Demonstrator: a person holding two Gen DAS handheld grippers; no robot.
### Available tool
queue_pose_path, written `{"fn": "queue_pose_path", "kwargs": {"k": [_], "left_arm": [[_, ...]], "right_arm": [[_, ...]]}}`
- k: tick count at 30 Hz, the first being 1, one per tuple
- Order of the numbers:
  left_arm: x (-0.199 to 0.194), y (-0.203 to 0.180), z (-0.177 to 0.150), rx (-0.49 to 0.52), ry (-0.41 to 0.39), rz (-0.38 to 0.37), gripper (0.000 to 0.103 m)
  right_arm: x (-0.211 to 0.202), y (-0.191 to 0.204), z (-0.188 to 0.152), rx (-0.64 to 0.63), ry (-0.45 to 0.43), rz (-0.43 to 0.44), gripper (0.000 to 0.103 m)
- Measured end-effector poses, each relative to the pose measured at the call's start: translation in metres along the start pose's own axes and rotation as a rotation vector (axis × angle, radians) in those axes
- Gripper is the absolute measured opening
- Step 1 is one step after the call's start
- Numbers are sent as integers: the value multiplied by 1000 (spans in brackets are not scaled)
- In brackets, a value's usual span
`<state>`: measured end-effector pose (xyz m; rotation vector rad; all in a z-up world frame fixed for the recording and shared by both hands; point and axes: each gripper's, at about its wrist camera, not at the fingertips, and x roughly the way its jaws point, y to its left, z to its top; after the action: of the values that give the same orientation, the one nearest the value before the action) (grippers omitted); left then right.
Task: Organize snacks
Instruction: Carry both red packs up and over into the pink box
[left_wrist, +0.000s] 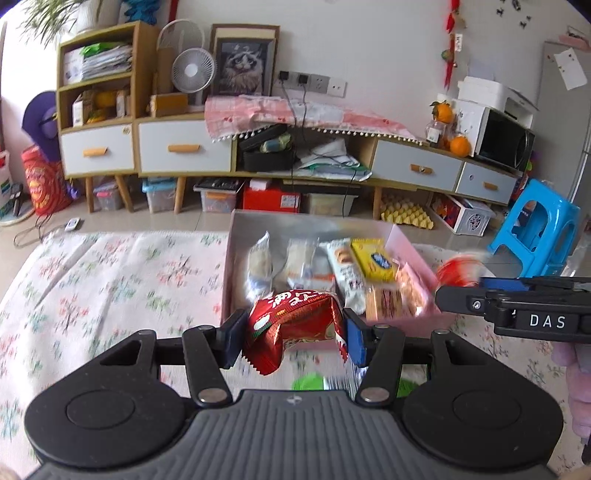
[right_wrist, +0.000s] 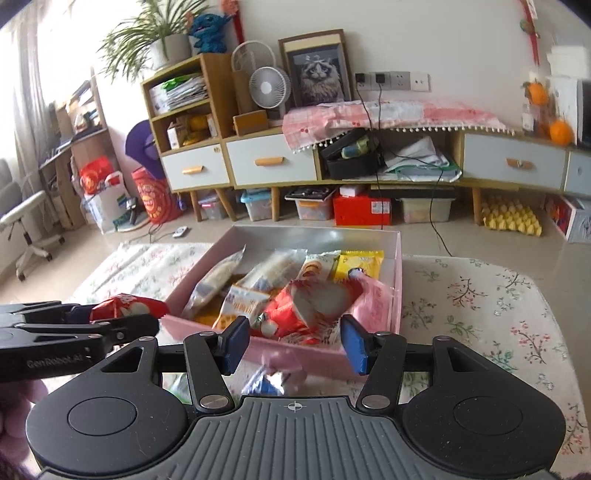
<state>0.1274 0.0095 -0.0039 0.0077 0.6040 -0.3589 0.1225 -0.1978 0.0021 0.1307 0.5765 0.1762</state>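
My left gripper (left_wrist: 293, 338) is shut on a red snack packet (left_wrist: 295, 325) and holds it above the near edge of the pink box (left_wrist: 236, 236). The box holds several snack packets, among them a yellow one (left_wrist: 373, 258). In the right wrist view my right gripper (right_wrist: 293, 345) is open just over the box's near wall (right_wrist: 295, 350). A blurred red and white packet (right_wrist: 310, 310) lies in the box in front of its pads, apart from them. The left gripper with its red packet (right_wrist: 125, 306) shows at the left.
The box stands on a table with a floral cloth (left_wrist: 110, 280). Blurred packets lie on the cloth under the grippers (right_wrist: 266, 380). A long cabinet (left_wrist: 258, 147) and a blue stool (left_wrist: 535, 229) stand beyond the table.
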Motion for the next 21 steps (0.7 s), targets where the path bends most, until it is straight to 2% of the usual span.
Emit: {"fn": "queue_pose_path", "kwargs": {"k": [5, 8, 10, 15, 21], "left_arm": [[28, -5, 8, 23, -2, -6, 51], [43, -7, 10, 32, 7, 0, 51], [42, -7, 9, 28, 8, -9, 51], [36, -2, 3, 27, 42, -15, 51], [17, 2, -1, 3, 60, -25, 51]], "right_arm": [[25, -15, 11, 47, 18, 5, 51], [35, -20, 10, 43, 43, -9, 51], [34, -23, 8, 20, 66, 19, 51], [28, -25, 1, -47, 192, 109, 51], [32, -22, -19, -41, 342, 129, 49]]}}
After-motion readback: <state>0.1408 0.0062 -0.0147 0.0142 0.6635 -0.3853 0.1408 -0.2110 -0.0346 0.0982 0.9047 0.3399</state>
